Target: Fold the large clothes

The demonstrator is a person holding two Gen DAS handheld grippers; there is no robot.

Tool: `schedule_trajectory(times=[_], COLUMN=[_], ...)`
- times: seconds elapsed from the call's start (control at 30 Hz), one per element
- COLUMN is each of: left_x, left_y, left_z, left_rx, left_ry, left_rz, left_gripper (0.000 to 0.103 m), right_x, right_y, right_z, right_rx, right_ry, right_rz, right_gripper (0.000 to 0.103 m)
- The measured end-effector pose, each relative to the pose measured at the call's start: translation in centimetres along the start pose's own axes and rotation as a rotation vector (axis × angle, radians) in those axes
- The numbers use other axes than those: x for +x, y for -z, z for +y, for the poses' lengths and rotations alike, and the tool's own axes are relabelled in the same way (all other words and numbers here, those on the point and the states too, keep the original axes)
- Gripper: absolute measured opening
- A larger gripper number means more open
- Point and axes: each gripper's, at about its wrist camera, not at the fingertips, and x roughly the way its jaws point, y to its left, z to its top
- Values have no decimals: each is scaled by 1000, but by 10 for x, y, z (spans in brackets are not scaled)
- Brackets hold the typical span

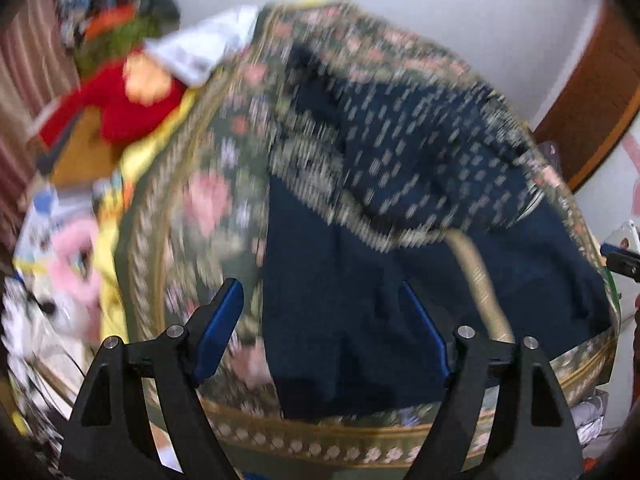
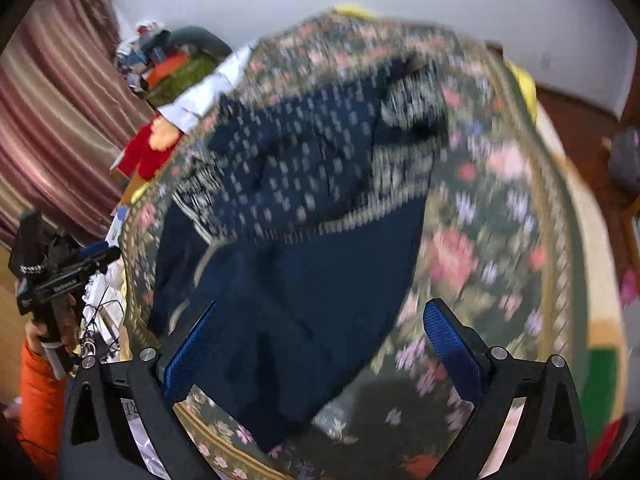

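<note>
A dark navy garment (image 1: 360,272) with a pale dotted print and gold trim lies on a green floral bedspread (image 1: 192,184). Its printed upper part is folded over the plain lower part. It also shows in the right wrist view (image 2: 304,264) on the same bedspread (image 2: 480,240). My left gripper (image 1: 324,312) is open and empty above the plain navy part near its front edge. My right gripper (image 2: 320,344) is open and empty above the garment's near corner. The left gripper also shows at the left edge of the right wrist view (image 2: 60,268), held in a hand. Both views are motion-blurred.
A red garment (image 1: 116,108), white cloth (image 1: 200,52) and a clothes pile (image 1: 120,12) lie at the bed's far left. Pink and white items (image 1: 68,272) sit left of the bedspread. A striped curtain (image 2: 60,128) hangs left. A wooden frame (image 1: 592,92) stands to the right.
</note>
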Motion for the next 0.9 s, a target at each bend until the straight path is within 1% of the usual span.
schedule_trajectory(times=[0.07, 0.13, 0.17, 0.23, 0.27, 0.3, 0.33, 0.37, 0.4, 0.43, 0.47, 0.5, 0.53, 0.57, 0.6, 0.67, 0.73, 0.83, 0.9], left_x=[21, 44, 52, 65, 69, 74, 77, 80, 82, 84, 85, 86, 85, 85, 81, 74, 58, 34, 18], left_y=[14, 30, 36, 46, 51, 55, 58, 60, 62, 63, 64, 64, 64, 62, 60, 54, 44, 22, 2], left_z=[13, 22, 25, 27, 27, 27, 26, 25, 24, 22, 20, 17, 14, 9, 2, -11, -25, -40, -48], left_rx=[-64, -118, -131, -148, -154, -153, -152, -151, -155, -165, -171, -173, -166, -155, -125, -64, -10, 9, 13], left_ry=[8, 17, 19, 19, 13, 0, -12, -19, -10, 10, 20, 27, 43, 49, 30, 12, 8, 37, 65], left_rz=[59, 127, 149, 180, 186, 189, 190, 195, 195, 191, 192, 190, 186, 184, 170, 137, 75, -7, -60], left_gripper=[79, 79, 79, 79, 77, 70, 66, 60, 53, 48, 41, 30, 22, 17, 14, 13, 13, 12, 12], right_x=[9, 16, 20, 22, 22, 23, 25, 25, 26, 27, 27, 28, 28, 28, 27, 27, 24, 18, 14], right_y=[6, 11, 12, 13, 13, 13, 12, 12, 11, 10, 9, 8, 7, 6, 4, 0, -8, -26, -37], right_z=[-2, -3, -3, -1, 1, 2, 4, 4, 3, 2, 2, 2, 2, 3, 2, 2, 5, 9, 11], right_rx=[13, 24, 26, 14, 3, -7, -17, -18, -15, -12, -13, -19, -21, -19, -14, -14, -31, -29, -34], right_ry=[-28, -65, -80, -69, -65, -64, -60, -63, -73, -82, -89, -97, -105, -116, -127, -147, -160, -187, -188], right_rz=[30, 49, 63, 55, 50, 51, 52, 50, 50, 51, 52, 52, 50, 44, 39, 20, -17, -69, -101], right_gripper=[98, 92, 86, 83, 80, 74, 70, 62, 54, 50, 43, 34, 31, 26, 22, 17, 15, 14, 14])
